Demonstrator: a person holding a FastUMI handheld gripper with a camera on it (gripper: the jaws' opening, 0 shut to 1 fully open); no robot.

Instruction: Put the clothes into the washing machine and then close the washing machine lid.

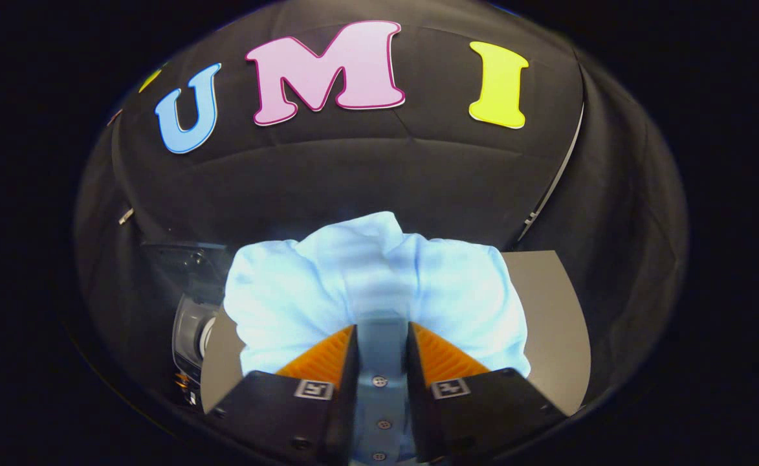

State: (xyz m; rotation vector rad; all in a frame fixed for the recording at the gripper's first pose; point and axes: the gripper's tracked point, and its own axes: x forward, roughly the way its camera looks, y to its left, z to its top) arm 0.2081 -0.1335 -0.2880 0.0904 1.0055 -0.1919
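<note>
So the gripper (382, 333) has its jaws pinching the shirt (366, 285) by the button strip, bunched up over the bench (554, 317), washer (191, 330) off beside it.

The pale blue shirt (379, 285) is overexposed, its folds washed out; its buttoned placket runs down between the gripper (382, 333) fingers and out of view. The shirt covers much of the table (550, 323). The washing machine (191, 330) is dim and partly hidden.
</note>
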